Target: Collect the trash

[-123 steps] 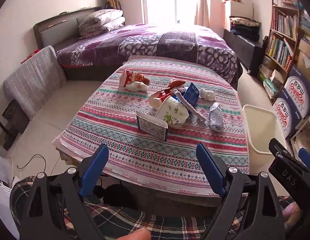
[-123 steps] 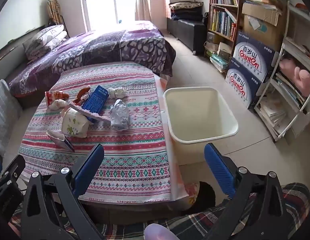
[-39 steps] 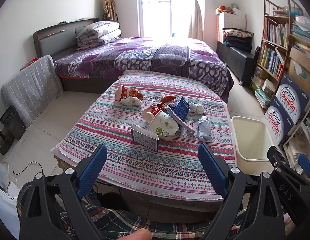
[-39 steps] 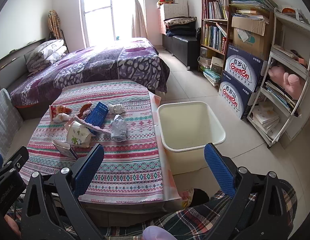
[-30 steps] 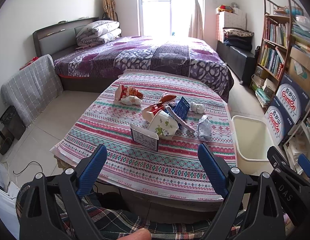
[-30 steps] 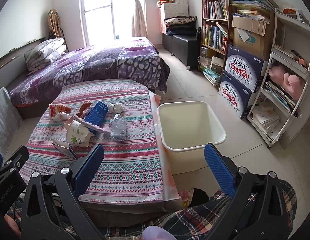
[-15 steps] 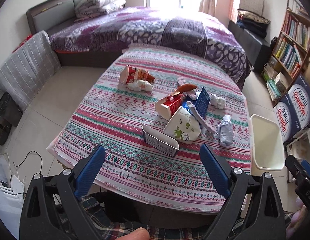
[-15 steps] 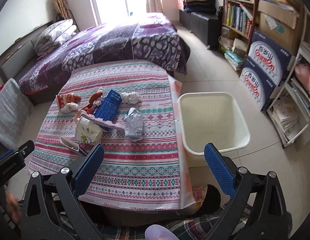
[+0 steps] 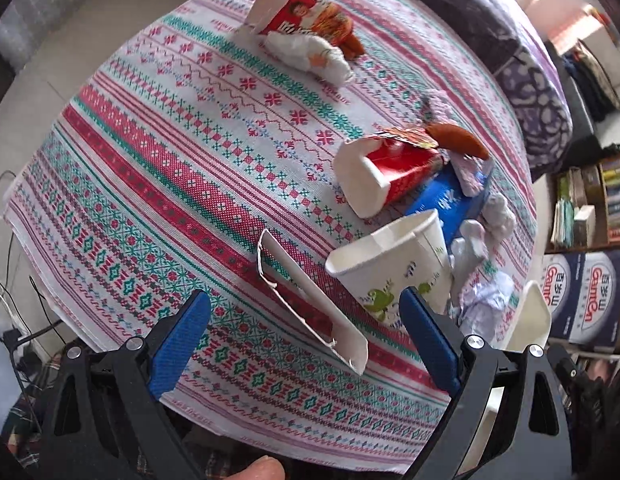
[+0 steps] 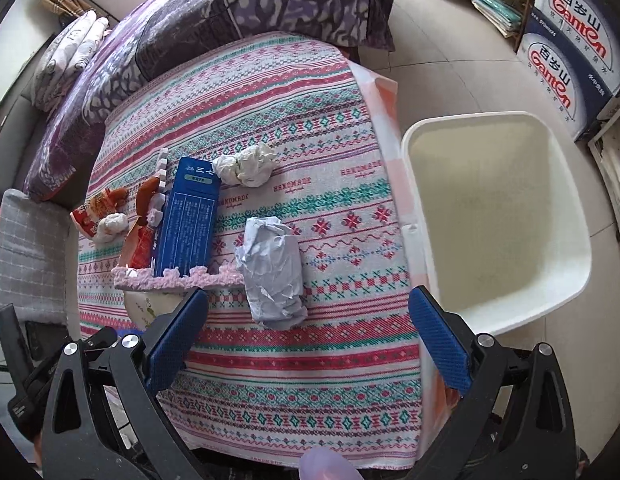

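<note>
both grippers are wide open and empty over the table, so i'd drop the left gripper [image 9: 303, 338] around the flattened white carton [image 9: 310, 300] and the right gripper [image 10: 307, 332] around the crumpled grey wrapper [image 10: 271, 274], squeeze firmly, then swing to the cream bin [image 10: 498, 224] beside the table.

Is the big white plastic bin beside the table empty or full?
Empty. The white plastic bin shows only bare inner walls and floor; the trash is on the striped tablecloth.

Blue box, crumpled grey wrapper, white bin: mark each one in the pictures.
blue box [image 10: 185, 216]: right wrist view, middle of its printed face.
crumpled grey wrapper [image 10: 273, 272]: right wrist view, centre of the wad.
white bin [image 10: 566, 296]: right wrist view, near rim.
</note>
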A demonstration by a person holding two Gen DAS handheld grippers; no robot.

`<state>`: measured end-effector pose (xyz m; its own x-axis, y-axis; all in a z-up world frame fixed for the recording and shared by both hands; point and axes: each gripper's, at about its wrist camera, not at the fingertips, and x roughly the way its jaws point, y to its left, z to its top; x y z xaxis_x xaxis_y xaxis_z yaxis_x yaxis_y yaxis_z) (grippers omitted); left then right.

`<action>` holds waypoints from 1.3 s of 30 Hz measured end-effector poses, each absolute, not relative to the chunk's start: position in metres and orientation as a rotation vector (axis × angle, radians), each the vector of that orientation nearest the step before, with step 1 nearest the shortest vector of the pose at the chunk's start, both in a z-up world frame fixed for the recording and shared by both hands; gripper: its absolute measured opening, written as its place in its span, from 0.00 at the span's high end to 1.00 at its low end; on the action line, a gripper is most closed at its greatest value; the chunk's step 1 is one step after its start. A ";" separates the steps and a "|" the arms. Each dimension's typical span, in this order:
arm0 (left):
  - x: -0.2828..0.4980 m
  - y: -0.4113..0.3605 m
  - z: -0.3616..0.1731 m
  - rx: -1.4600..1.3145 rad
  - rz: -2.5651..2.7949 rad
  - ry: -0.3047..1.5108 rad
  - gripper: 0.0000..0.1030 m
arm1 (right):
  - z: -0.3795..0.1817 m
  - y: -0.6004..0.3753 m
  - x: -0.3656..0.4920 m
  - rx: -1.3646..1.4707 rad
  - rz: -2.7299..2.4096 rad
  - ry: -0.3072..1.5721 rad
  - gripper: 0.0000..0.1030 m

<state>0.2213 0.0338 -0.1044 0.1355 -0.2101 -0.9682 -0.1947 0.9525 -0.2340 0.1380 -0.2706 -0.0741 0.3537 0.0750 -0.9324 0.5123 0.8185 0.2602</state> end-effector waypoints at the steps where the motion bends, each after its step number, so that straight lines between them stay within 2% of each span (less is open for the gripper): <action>1: 0.225 0.034 -0.111 -0.363 0.001 1.461 0.11 | -0.078 -0.269 0.143 0.572 -0.284 1.188 0.07; 4: 0.229 0.035 -0.136 -0.458 -0.003 1.562 0.13 | -0.083 -0.255 0.162 0.493 -0.221 1.195 0.07; 7: 0.226 0.035 -0.141 -0.466 -0.047 1.594 0.22 | -0.087 -0.237 0.177 0.369 -0.119 1.205 0.07; 10: 0.227 0.037 -0.130 -0.412 -0.100 1.552 0.45 | -0.091 -0.217 0.187 0.245 -0.047 1.205 0.07; 11: 0.228 0.039 -0.126 -0.395 -0.106 1.538 0.58 | -0.091 -0.210 0.189 0.214 -0.025 1.196 0.07; 13: 0.230 0.045 -0.120 -0.390 -0.122 1.522 0.67 | -0.090 -0.196 0.194 0.160 0.027 1.178 0.07; 15: 0.233 0.052 -0.115 -0.405 -0.137 1.512 0.83 | -0.087 -0.180 0.198 0.121 0.075 1.154 0.07; 22: 0.238 0.068 -0.094 -0.384 -0.174 1.391 0.84 | -0.091 -0.139 0.212 0.024 0.135 1.120 0.08; 26: 0.242 0.071 -0.074 -0.325 -0.172 1.305 0.85 | -0.096 -0.132 0.221 0.051 0.143 1.136 0.21; 28: 0.243 0.073 -0.069 -0.302 -0.172 1.276 0.85 | -0.100 -0.132 0.226 0.067 0.131 1.153 0.31; 29: 0.245 0.071 -0.067 -0.293 -0.173 1.265 0.85 | -0.102 -0.133 0.229 0.077 0.131 1.160 0.38; 31: 0.245 0.070 -0.064 -0.279 -0.181 1.248 0.85 | -0.102 -0.134 0.230 0.097 0.122 1.158 0.60; 32: 0.246 0.069 -0.062 -0.277 -0.187 1.240 0.85 | -0.102 -0.136 0.232 0.097 0.103 1.157 0.74; 36: 0.248 0.063 -0.054 -0.263 -0.208 1.192 0.85 | -0.095 -0.146 0.232 0.184 0.095 1.122 0.86; 39: 0.249 0.056 -0.045 -0.237 -0.219 1.134 0.84 | -0.085 -0.159 0.232 0.271 0.087 1.081 0.91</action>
<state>0.2490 0.0562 -0.0447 0.4071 -0.2910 -0.8658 0.0518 0.9537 -0.2962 0.2315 -0.1587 -0.0846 0.4709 0.2019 -0.8588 0.0613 0.9636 0.2601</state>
